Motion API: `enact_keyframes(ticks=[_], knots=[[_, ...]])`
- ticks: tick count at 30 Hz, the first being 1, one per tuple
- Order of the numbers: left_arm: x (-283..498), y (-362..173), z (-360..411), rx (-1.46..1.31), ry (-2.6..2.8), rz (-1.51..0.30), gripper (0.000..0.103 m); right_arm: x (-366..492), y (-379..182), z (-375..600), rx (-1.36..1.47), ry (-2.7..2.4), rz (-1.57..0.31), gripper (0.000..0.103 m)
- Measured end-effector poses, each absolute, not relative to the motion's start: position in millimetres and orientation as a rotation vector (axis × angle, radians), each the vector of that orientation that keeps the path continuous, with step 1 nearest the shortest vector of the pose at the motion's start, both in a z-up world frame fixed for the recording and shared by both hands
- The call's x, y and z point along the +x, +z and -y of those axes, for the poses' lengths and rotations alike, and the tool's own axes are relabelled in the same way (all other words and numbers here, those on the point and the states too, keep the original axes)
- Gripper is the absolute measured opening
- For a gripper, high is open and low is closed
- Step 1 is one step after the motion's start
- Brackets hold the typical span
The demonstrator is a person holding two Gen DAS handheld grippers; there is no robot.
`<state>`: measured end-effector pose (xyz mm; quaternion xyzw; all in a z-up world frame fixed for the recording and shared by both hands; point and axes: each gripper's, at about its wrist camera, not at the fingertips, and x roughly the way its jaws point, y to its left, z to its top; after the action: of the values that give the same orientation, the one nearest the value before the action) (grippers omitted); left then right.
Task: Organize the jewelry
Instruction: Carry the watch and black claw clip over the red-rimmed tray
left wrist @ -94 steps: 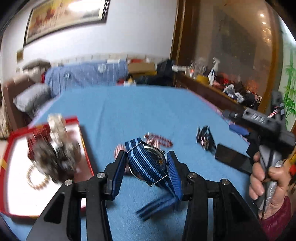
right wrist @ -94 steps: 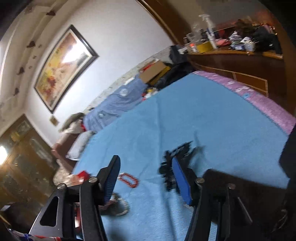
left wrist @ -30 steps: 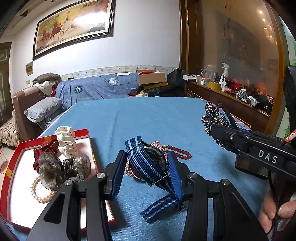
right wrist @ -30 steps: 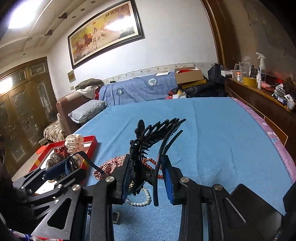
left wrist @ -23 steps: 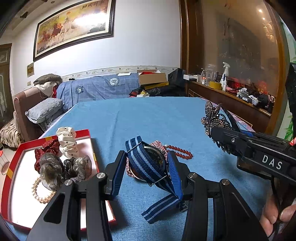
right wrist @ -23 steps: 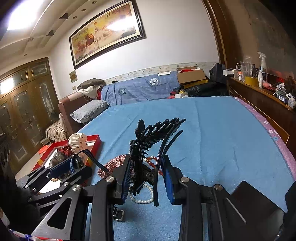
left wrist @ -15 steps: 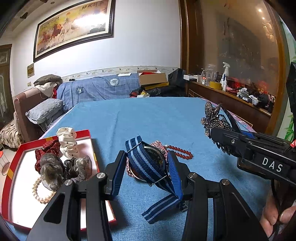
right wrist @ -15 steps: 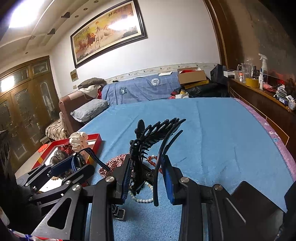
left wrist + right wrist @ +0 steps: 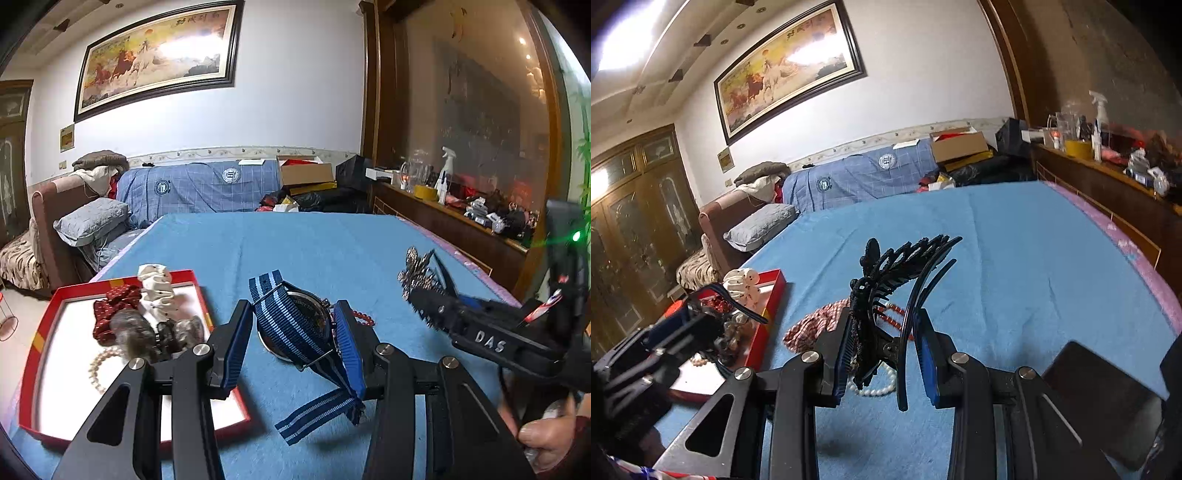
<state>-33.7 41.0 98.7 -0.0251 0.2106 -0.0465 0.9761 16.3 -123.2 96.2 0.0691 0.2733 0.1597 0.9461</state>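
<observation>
My left gripper (image 9: 293,341) is closed on a wristwatch (image 9: 295,325) with a navy strap striped in pale blue; the blue pads press the strap and case from both sides, one strap end sticks up ahead of the fingers and the other hangs loose below the right pad, off the blue cloth (image 9: 314,240). To the left of this gripper lies the red-rimmed tray (image 9: 37,354) with its white lining, and in it I see a dark red scrunchie (image 9: 114,314), a cream scrunchie (image 9: 157,288), a grey-brown furry hair tie (image 9: 135,334) and a pale bead bracelet (image 9: 98,363). Just ahead of the right pad a string of red beads (image 9: 364,319) peeks out on the cloth. My right gripper (image 9: 882,347) is clamped on a black hair claw clip (image 9: 882,284), its curved teeth fanning up and forward out of the jaws; from the left camera I see its rhinestone-studded side (image 9: 417,273) held above the cloth, to the right of the watch. Beneath and ahead of the right gripper lie a red-and-white checked scrunchie (image 9: 816,323) and a white pearl strand (image 9: 875,386), the strand directly under the fingers. A dark flat phone (image 9: 1100,391) lies on the cloth to the right of that gripper. The tray sits well to its left, with the left gripper (image 9: 683,332) over it.
</observation>
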Motion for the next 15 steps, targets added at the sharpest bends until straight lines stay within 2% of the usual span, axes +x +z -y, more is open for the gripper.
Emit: enact_keyframes(ticks=[15], knots=[[-77.0,126.3,-147.3,-0.160,0.106,-0.375,0.044,-19.5,120.4,47.5,0.048,0.507,-0.532,0.035]])
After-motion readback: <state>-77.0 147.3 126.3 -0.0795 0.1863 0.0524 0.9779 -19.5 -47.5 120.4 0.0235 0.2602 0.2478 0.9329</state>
